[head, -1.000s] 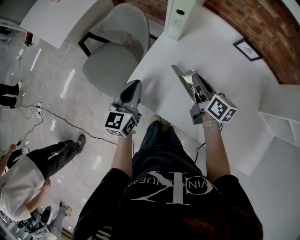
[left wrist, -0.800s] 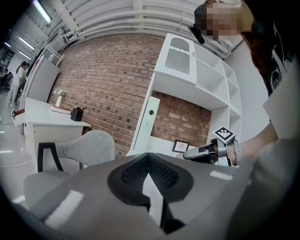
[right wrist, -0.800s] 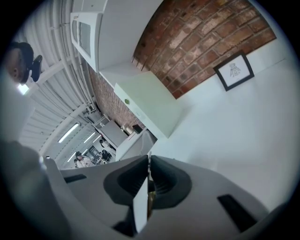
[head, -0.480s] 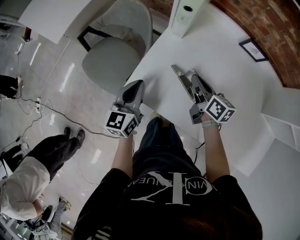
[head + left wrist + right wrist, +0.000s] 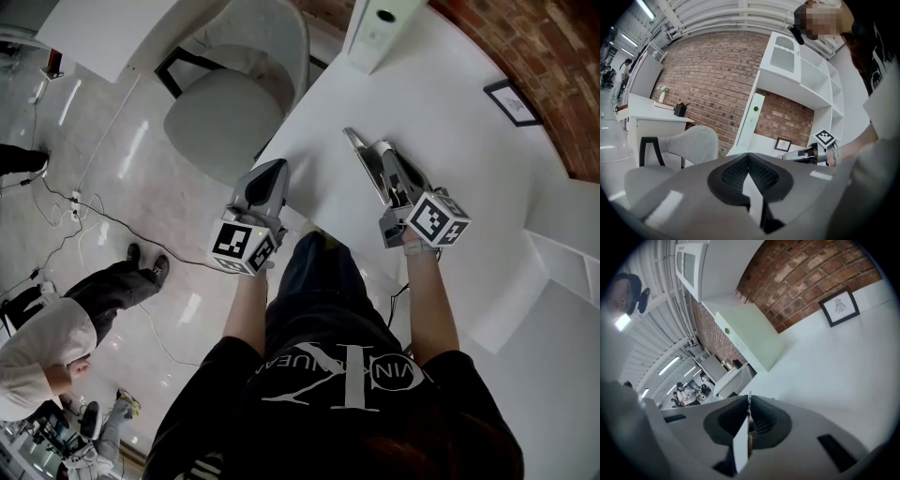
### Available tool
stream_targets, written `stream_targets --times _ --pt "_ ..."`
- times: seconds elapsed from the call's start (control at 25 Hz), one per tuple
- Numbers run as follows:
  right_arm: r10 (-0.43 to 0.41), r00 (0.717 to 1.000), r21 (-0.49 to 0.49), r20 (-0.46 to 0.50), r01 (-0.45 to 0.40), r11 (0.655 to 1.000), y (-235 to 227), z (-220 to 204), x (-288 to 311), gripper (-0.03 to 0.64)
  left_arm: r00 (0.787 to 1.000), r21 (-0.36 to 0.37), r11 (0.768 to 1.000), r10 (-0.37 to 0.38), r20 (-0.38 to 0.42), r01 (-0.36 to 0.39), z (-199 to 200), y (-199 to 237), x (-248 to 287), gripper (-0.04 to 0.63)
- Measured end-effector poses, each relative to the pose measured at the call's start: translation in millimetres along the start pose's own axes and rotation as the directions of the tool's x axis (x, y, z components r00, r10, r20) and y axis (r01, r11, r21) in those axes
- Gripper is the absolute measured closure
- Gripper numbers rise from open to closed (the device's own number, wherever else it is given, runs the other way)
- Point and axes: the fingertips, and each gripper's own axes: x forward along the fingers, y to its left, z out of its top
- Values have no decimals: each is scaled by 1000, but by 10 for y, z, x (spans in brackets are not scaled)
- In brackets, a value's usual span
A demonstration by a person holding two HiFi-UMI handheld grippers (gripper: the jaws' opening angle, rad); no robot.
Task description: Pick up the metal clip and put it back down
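In the head view both grippers hover over the near edge of the white table [image 5: 459,150]. My right gripper [image 5: 350,135] points away from me, jaws pressed together. In the right gripper view a thin brassy sliver, the metal clip [image 5: 750,436], shows pinched between the pads of that gripper [image 5: 749,401]; most of the clip is hidden. My left gripper [image 5: 273,168] hangs at the table's left edge, shut, with nothing between the jaws in its own view [image 5: 749,155]. From there the right gripper [image 5: 806,153] shows further right.
A grey chair [image 5: 234,103] stands off the table's left side. A tall white box [image 5: 380,28] and a small framed picture [image 5: 514,101] sit at the table's far end. White shelves [image 5: 562,248] are at the right. A person [image 5: 56,337] and cables [image 5: 84,220] are on the floor left.
Both grippers have stayed where they were. The person on the floor at the left has shifted about.
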Motion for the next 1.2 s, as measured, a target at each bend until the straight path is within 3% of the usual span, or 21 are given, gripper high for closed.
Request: stream_targets --times 0.92,1.2 --pt "-101 991 -29 -86 99 995 -195 -148 -209 588 1000 -2 1000 -23 2 23 26 -158 -52 584" --pt "-116 992 -38 -57 114 993 -245 -103 -274 588 1000 -1 1000 -27 4 27 -23 -200 -46 584"
